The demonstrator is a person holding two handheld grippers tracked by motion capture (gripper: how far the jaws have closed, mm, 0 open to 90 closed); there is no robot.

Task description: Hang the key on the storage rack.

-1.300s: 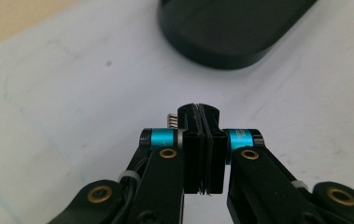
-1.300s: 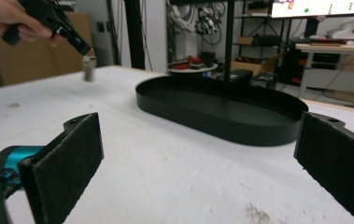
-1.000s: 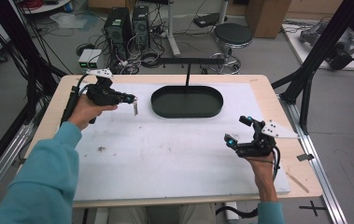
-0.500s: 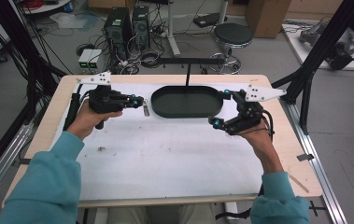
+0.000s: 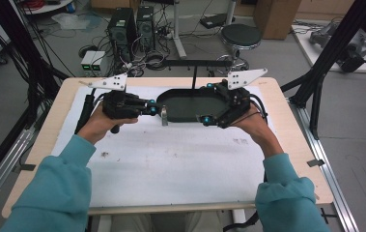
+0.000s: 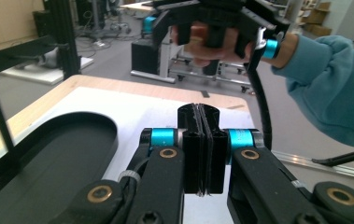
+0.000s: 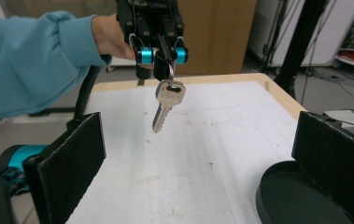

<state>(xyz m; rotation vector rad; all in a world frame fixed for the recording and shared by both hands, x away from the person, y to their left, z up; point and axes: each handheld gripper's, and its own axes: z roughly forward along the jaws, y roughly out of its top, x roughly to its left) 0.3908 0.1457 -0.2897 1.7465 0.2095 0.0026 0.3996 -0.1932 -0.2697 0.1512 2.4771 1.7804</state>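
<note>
The left gripper (image 5: 152,106), jaws pinched on a key ring, dangles the key (image 7: 165,109) above the mat beside the near left rim of the black tray (image 5: 186,107). The right gripper (image 5: 208,102) stands wide open facing it. Judged a handover: the right must close squarely on the key blade.

No text, label, brand, number or sign can be read in any of the views. The key (image 7: 164,108) that hangs over the desk (image 5: 171,159) has some small stamped marks near its head, but they are too small and blurred to read. The black tray (image 5: 190,104) and the computer cases (image 5: 130,26) on the floor have no readable writing either.
</note>
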